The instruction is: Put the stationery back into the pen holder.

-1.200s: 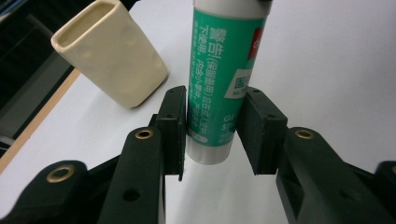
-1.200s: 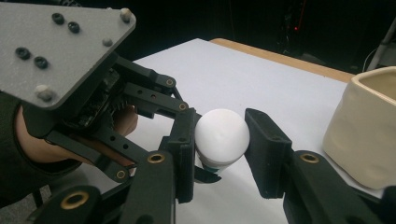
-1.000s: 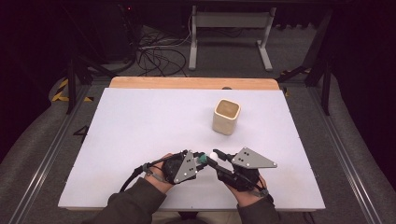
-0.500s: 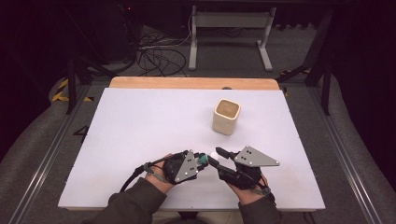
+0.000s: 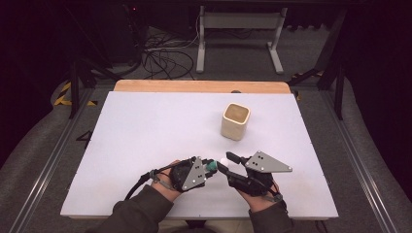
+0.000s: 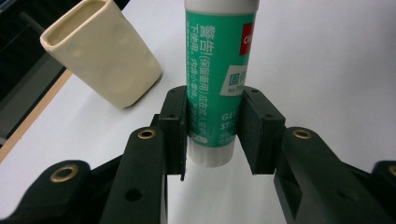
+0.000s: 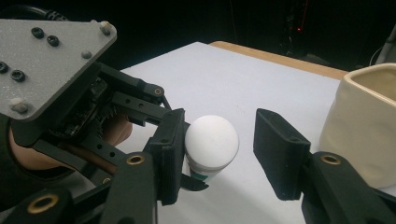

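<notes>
green and white, the glue stick (image 5: 214, 166) sits between the two grippers in the high view, near the front edge of the white table (image 5: 145, 131); the left gripper (image 5: 206, 169) pinches its green body, and the right gripper (image 5: 227, 162) has its fingertips at the white cap end. beyond both sets of fingers, well apart, stands a cream square cup (image 5: 236, 121). in the left gripper view, the left gripper (image 6: 212, 128) has both pads pressed on the lower part of the glue stick (image 6: 219, 70), which runs up and away from the fingers, with the cup (image 6: 102, 53) beyond the left finger. in the right gripper view, the right gripper (image 7: 223, 149) has just been opening: the white cap (image 7: 212, 140) lies between the spread fingers, touching the left pad, with a clear gap to the right one. the cup (image 7: 364, 126) stands just outside the right finger.
</notes>
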Demonstrator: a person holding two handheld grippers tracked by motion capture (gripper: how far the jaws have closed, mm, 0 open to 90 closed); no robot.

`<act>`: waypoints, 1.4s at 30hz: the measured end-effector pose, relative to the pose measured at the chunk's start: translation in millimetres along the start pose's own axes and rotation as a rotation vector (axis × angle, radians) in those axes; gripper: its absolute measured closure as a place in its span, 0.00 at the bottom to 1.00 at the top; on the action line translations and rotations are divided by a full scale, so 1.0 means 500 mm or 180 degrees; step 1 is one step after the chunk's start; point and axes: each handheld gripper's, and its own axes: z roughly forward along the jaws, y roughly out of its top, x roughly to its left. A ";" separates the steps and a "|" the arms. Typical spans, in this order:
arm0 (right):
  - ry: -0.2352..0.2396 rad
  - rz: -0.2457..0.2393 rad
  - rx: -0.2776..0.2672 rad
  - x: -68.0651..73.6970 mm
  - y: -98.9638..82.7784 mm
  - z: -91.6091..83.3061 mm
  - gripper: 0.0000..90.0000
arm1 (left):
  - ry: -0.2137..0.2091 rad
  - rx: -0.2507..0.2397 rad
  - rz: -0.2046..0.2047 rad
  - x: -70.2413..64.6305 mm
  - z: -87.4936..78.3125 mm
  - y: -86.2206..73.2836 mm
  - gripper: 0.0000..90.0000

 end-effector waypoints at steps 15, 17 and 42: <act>-0.0184 0.0003 -0.0289 -0.046 0.004 -0.044 0.49 | -0.0016 -0.0038 -0.0071 0.015 0.012 0.012 0.73; -0.0189 0.0037 -0.0350 -0.053 0.004 -0.054 0.48 | -0.0002 -0.0034 -0.0097 0.018 0.013 0.014 0.73; -0.0235 -0.0038 -0.0505 -0.097 -0.003 -0.085 0.36 | 0.0050 -0.0485 -0.0575 0.097 0.029 0.070 0.73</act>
